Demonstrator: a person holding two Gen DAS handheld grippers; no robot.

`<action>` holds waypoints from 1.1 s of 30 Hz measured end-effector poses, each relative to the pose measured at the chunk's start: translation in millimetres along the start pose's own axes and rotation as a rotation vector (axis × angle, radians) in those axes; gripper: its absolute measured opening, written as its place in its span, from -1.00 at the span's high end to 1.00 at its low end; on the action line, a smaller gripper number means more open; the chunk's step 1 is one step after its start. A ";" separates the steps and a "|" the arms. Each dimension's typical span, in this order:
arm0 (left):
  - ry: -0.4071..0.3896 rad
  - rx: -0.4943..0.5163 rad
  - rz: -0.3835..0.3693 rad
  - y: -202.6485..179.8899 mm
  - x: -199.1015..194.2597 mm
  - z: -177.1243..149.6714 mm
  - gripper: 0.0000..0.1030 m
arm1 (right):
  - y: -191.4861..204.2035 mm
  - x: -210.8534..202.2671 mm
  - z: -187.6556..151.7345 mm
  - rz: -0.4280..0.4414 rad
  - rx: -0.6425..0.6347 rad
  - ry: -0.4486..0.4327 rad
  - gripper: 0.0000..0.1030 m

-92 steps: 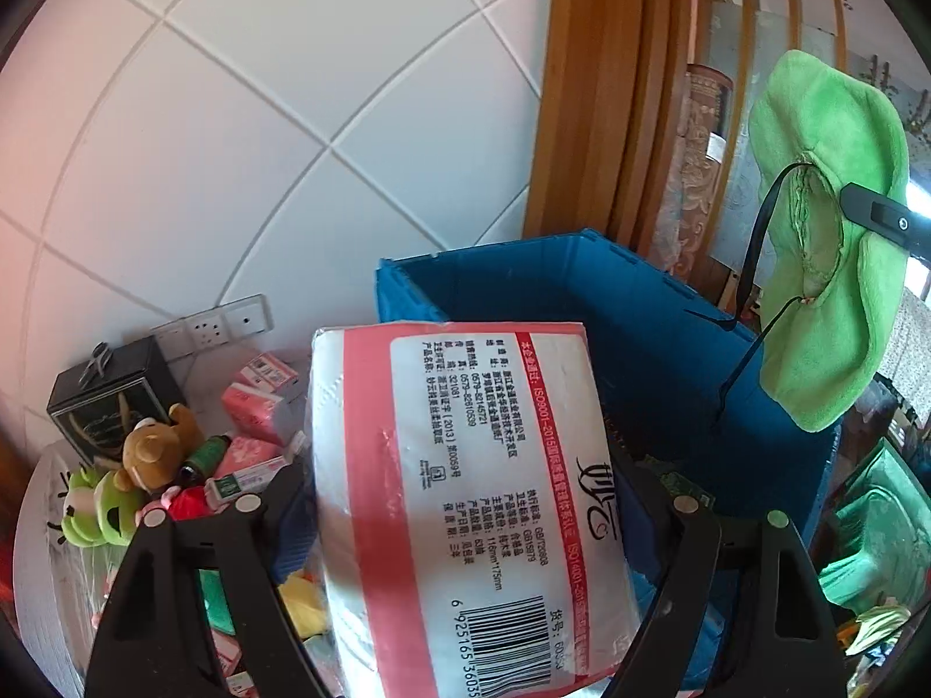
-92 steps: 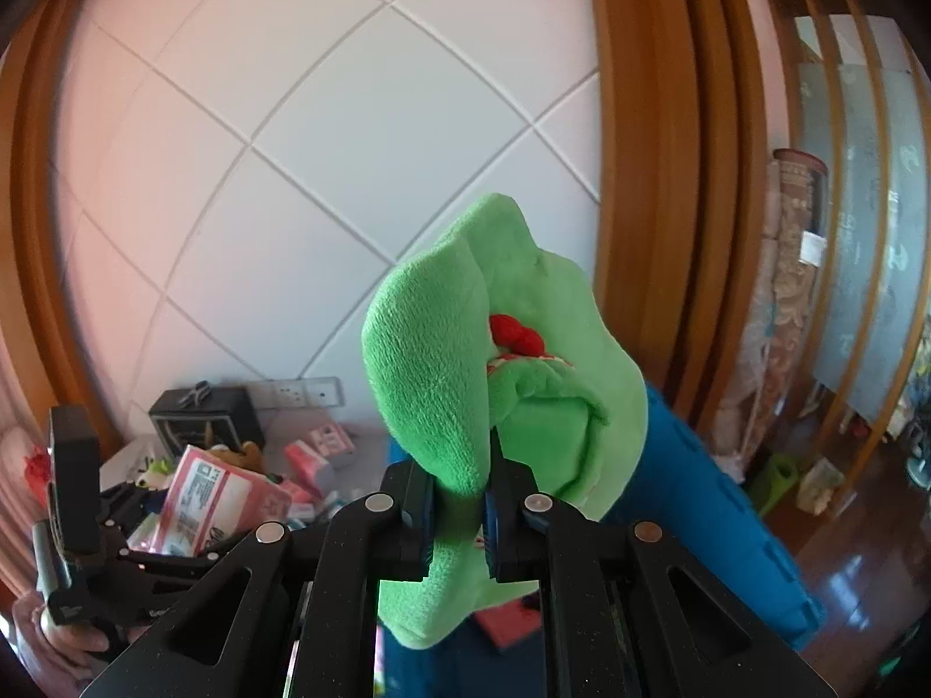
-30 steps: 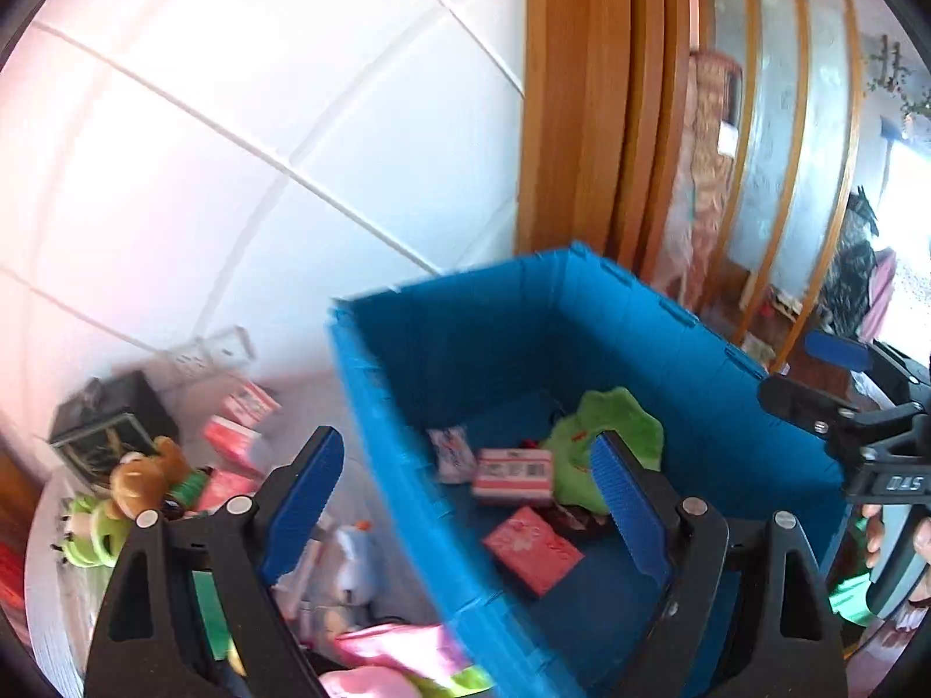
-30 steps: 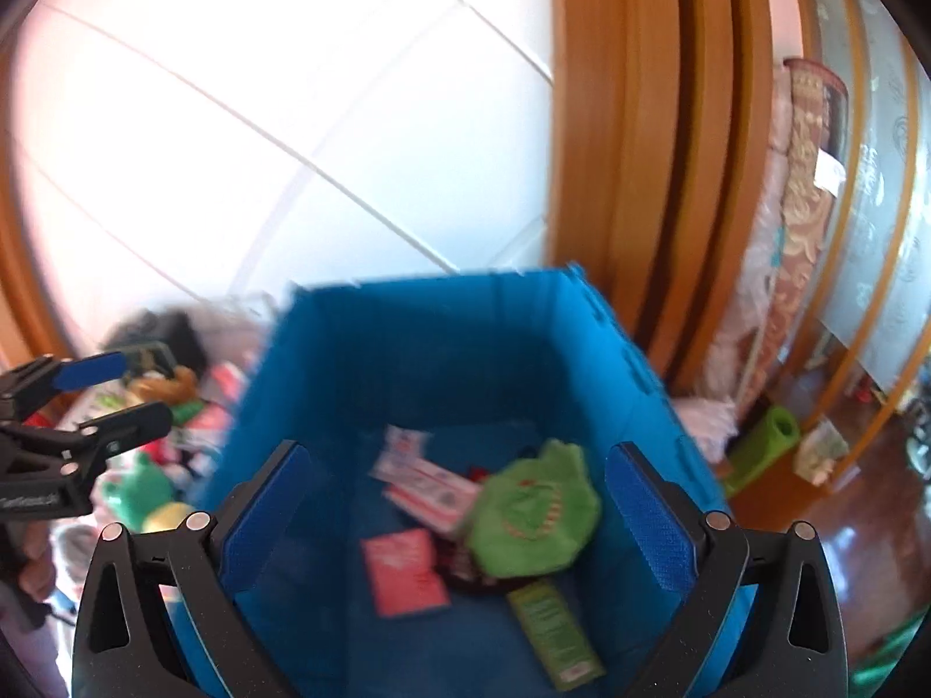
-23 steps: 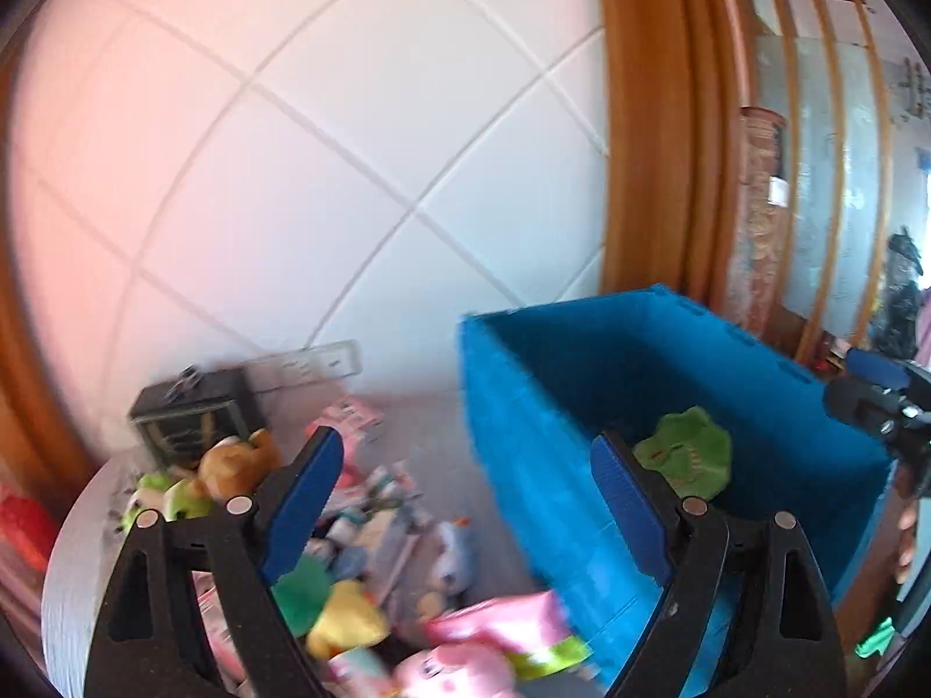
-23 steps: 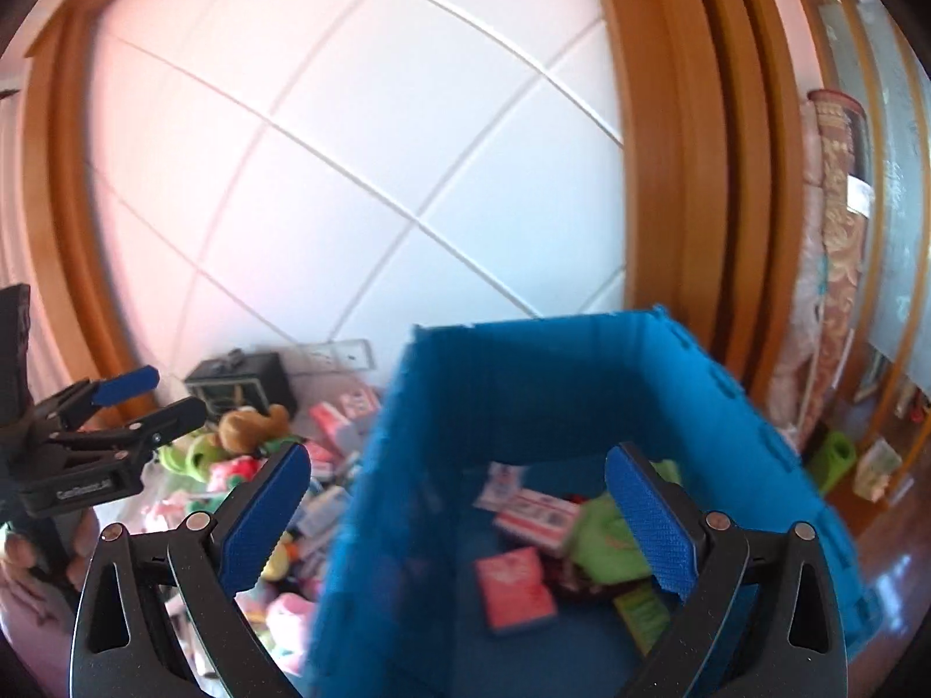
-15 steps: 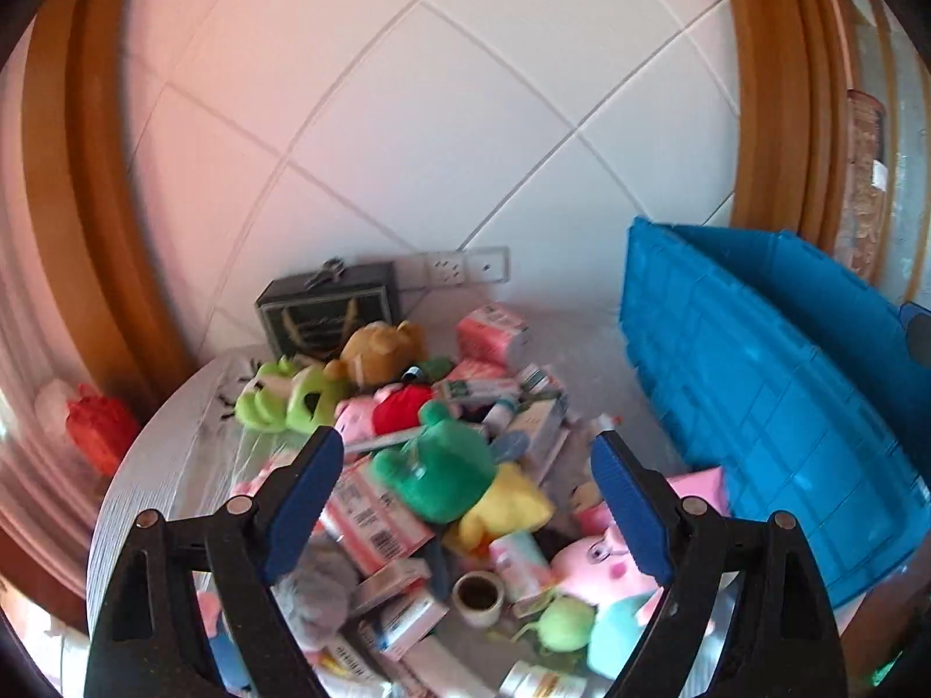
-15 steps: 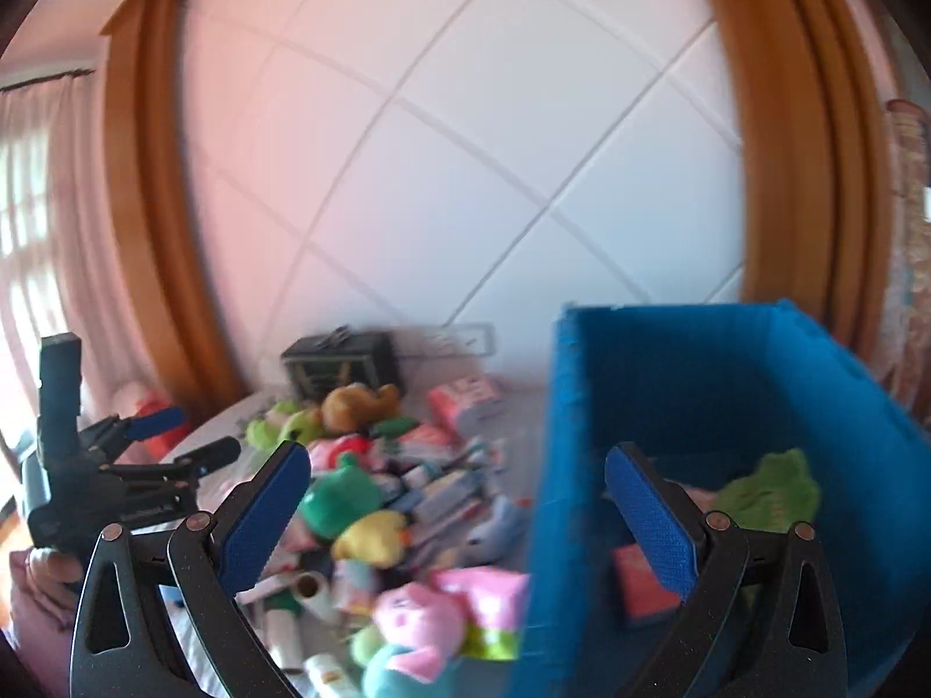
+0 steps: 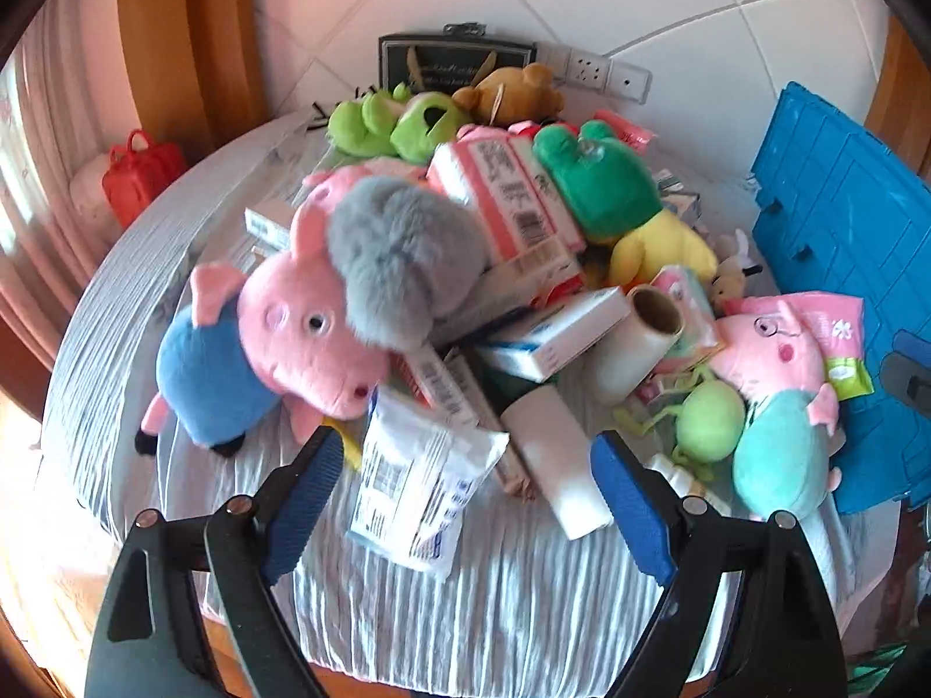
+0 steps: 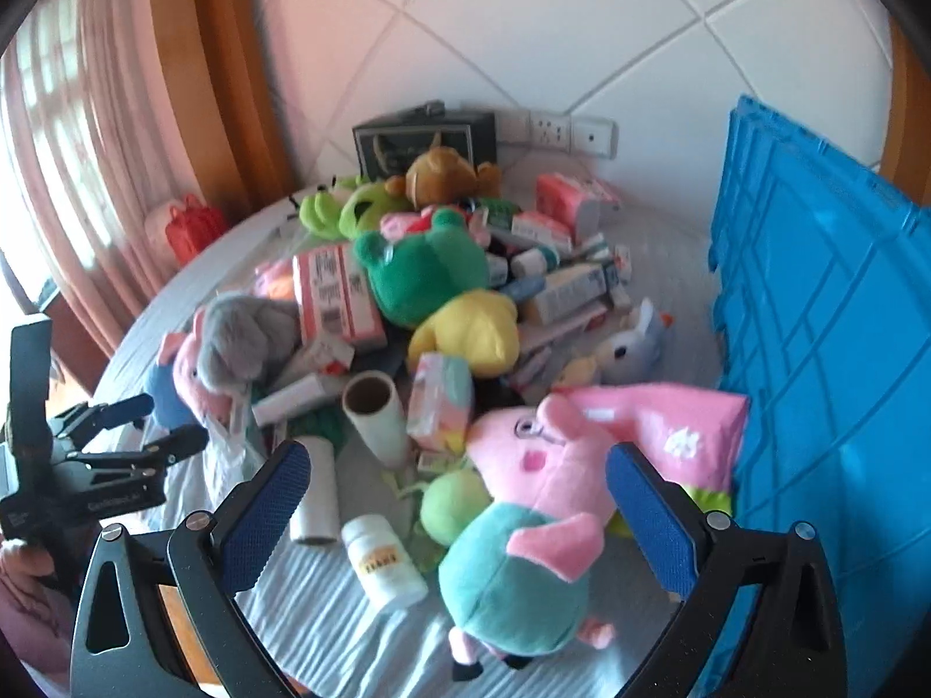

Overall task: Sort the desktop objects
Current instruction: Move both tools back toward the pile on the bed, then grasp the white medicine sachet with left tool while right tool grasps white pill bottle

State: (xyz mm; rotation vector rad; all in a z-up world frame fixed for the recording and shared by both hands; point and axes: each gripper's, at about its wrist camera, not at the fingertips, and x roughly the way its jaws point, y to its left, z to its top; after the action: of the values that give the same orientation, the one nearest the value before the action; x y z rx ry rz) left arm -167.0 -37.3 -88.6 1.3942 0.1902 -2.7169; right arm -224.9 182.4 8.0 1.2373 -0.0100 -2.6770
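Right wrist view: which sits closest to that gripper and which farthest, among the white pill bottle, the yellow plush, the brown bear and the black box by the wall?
1. White pill bottle: just ahead of the right gripper, between its fingers.
2. Yellow plush: mid-pile, centre.
3. Brown bear: back of the pile.
4. Black box: against the wall, behind the bear.

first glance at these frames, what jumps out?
A heaped pile of plush toys and small boxes on the round table, with a pink pig plush in blue at its left edge. A big blue crate stands on the right. Both the left gripper and right gripper hang open above the pile.
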 end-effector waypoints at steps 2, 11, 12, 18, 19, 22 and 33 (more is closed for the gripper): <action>0.025 -0.005 0.031 9.9 10.2 -13.7 -0.70 | 4.2 14.6 -13.9 0.003 -0.009 0.049 -1.00; 0.111 0.010 0.049 34.5 67.9 -33.6 -0.70 | 28.4 60.2 -44.0 0.056 -0.059 0.188 -1.00; 0.122 0.016 0.034 33.3 74.9 -32.7 -0.70 | 31.5 65.5 -45.5 0.062 -0.065 0.202 -1.00; 0.198 0.084 0.060 25.8 119.1 -37.4 -0.75 | 44.0 93.1 -61.5 0.034 -0.085 0.282 -1.00; 0.203 0.066 0.048 29.0 120.4 -37.8 -0.77 | 45.7 94.8 -63.2 0.031 -0.089 0.289 -1.00; 0.185 0.065 0.039 33.4 120.1 -39.5 -0.91 | 54.1 97.6 -65.8 0.022 -0.122 0.307 -1.00; 0.174 0.073 0.030 25.6 99.5 -44.8 -0.16 | 73.8 127.9 -83.6 0.011 -0.193 0.398 0.02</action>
State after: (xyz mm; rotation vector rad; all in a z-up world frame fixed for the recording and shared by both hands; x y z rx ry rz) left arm -185.6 -57.6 -197.2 1.6403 0.0805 -2.6026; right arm -230.1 93.5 -136.6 1.6661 0.2885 -2.3096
